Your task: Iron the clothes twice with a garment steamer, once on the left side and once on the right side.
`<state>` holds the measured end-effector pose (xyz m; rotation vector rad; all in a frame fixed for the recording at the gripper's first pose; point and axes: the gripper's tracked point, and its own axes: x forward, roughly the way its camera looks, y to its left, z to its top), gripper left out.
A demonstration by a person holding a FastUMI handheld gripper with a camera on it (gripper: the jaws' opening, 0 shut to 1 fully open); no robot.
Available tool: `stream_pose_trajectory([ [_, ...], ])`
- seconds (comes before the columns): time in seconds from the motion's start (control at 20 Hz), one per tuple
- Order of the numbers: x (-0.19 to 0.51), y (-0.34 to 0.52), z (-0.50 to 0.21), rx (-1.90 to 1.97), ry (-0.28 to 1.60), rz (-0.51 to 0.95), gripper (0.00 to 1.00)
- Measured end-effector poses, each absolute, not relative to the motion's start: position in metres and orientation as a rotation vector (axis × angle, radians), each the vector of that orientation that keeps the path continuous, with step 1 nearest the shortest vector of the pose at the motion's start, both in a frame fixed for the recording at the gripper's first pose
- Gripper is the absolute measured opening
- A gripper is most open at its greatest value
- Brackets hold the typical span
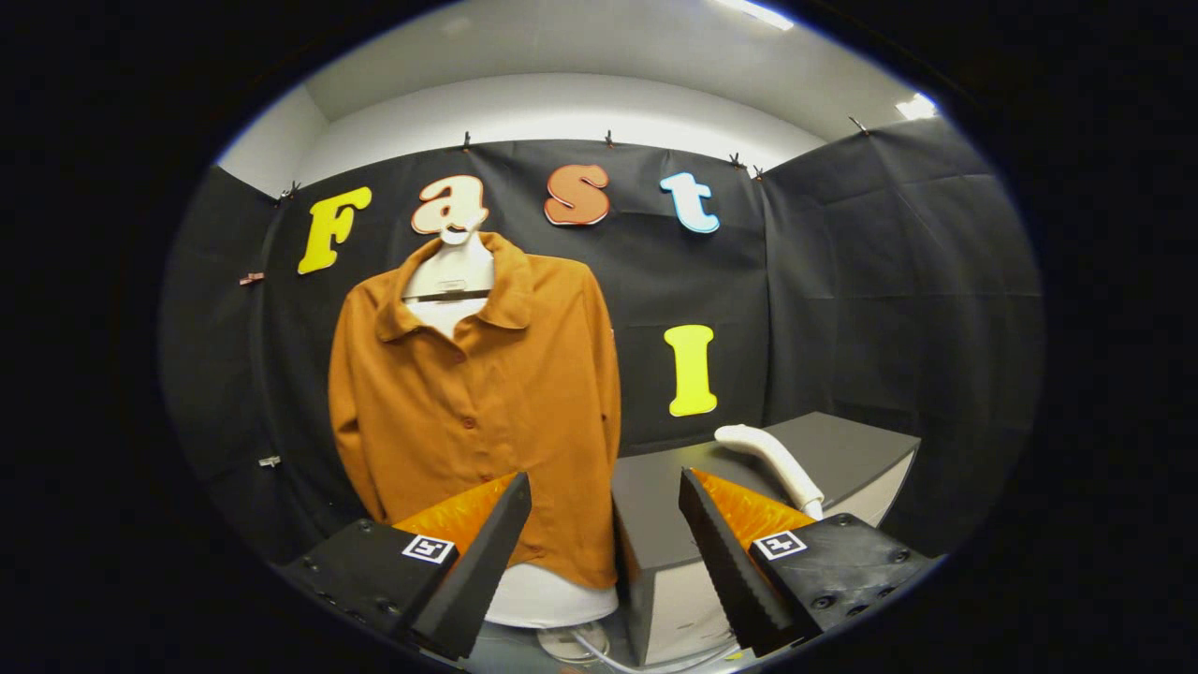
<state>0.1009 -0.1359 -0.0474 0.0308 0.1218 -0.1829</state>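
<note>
White and slender, the curved plastic garment steamer (pixel 775 463) lies on the dark grey top of a box-like table (pixel 674 510), beyond and slightly to the right of the gripper (pixel 605 520); its long axis runs from its head, nearer the middle, back toward the right-hand finger. The gripper's fingers stand wide apart with nothing between them, held level and pointing forward. Left of the table, a rust-orange buttoned shirt (pixel 477 402) hangs on a white mannequin torso, beyond the left finger. By my judgement the reach goes forward and rightward first

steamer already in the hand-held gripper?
No. The hand-held gripper is open and holds nothing; the steamer lies on the table beyond its fingers.
</note>
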Motion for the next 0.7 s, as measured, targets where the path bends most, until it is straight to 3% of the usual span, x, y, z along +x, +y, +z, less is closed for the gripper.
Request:
stream_pose_trajectory([
  [0.7,0.187,-0.32,-0.094,0.046,0.252,-0.266,0.99],
])
